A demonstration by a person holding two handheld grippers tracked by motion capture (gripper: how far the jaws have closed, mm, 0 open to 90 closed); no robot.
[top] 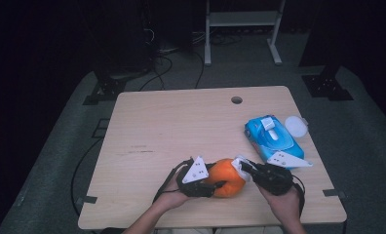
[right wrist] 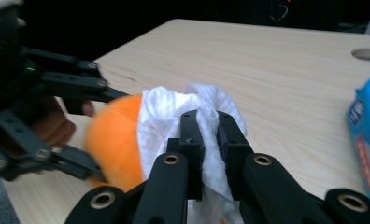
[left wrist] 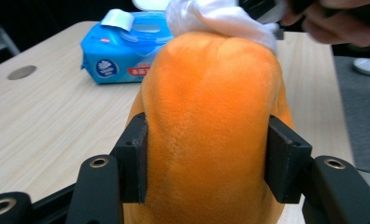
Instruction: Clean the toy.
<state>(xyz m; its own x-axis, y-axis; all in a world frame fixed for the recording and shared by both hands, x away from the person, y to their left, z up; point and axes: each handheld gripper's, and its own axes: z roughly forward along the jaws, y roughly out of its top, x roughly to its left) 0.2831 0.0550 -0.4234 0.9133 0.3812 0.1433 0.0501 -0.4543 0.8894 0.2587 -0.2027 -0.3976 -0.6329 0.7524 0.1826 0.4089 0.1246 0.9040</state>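
Left gripper clamps the orange plush at the surface's near edge; right gripper pinches a wipe against its top — rub with light, short strokes, keeping the clamp firm so nothing slips.

Orange plush toy at frame centre, white wipe on top. Fingers black; wipes pack at right blue with white lid and label. Table pale wood grain.
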